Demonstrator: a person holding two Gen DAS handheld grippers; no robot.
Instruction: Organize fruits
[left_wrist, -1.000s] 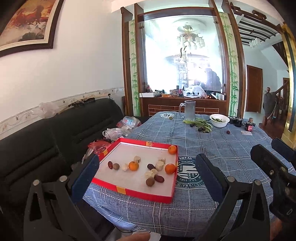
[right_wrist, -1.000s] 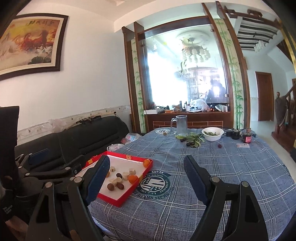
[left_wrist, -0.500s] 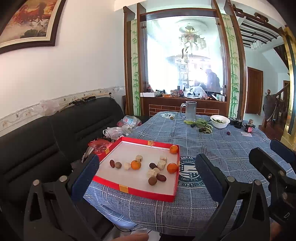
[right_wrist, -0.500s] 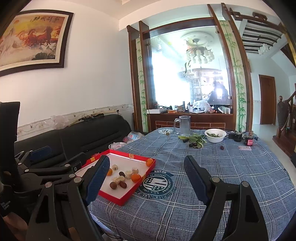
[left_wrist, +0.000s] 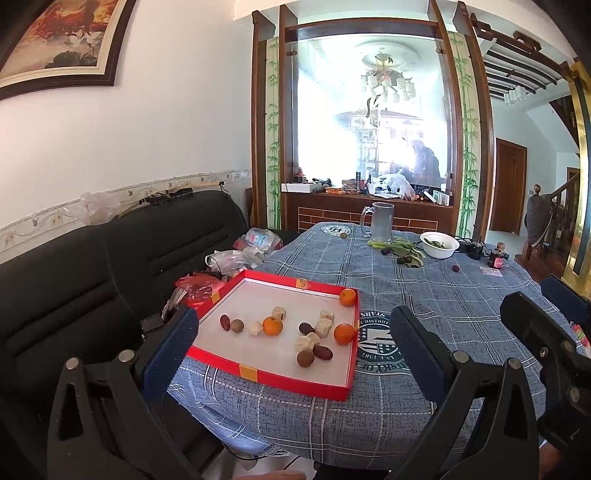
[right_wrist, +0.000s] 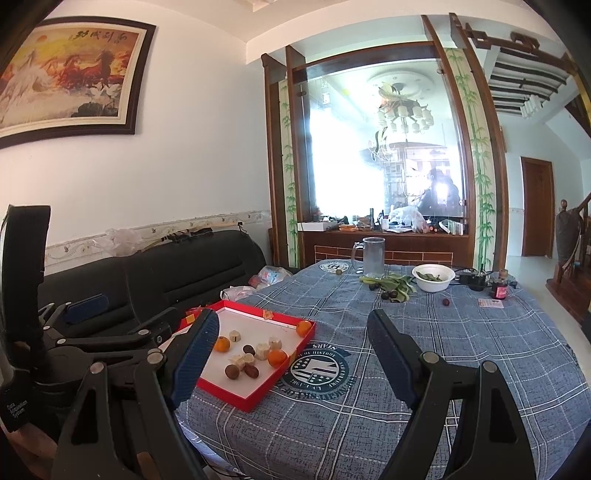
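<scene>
A: Where's the fruit?

B: All in the red tray (left_wrist: 291, 379) at the near left corner of the table (left_wrist: 461, 295). Three oranges (left_wrist: 272, 325), some dark dates (left_wrist: 322, 351), round brown ones and pale chunks, scattered loose across the tray floor.

A: And the grippers?

B: Both are short of the table's near edge, fingers wide, nothing between them. The left gripper (left_wrist: 291, 354) looks straight over the tray; the right gripper (right_wrist: 291, 358) has the tray off toward its left finger (right_wrist: 194, 360).

A: So the left one is nearer?

B: I'd say so. The fruit lies ahead of and below its fingers, so the reach is forward and down.

A: Any long axis to mind?

B: The oranges are round, so none. The dates are oblong; the one by the tray's near edge lies roughly along that edge, so fingers should close across its short side.
</scene>
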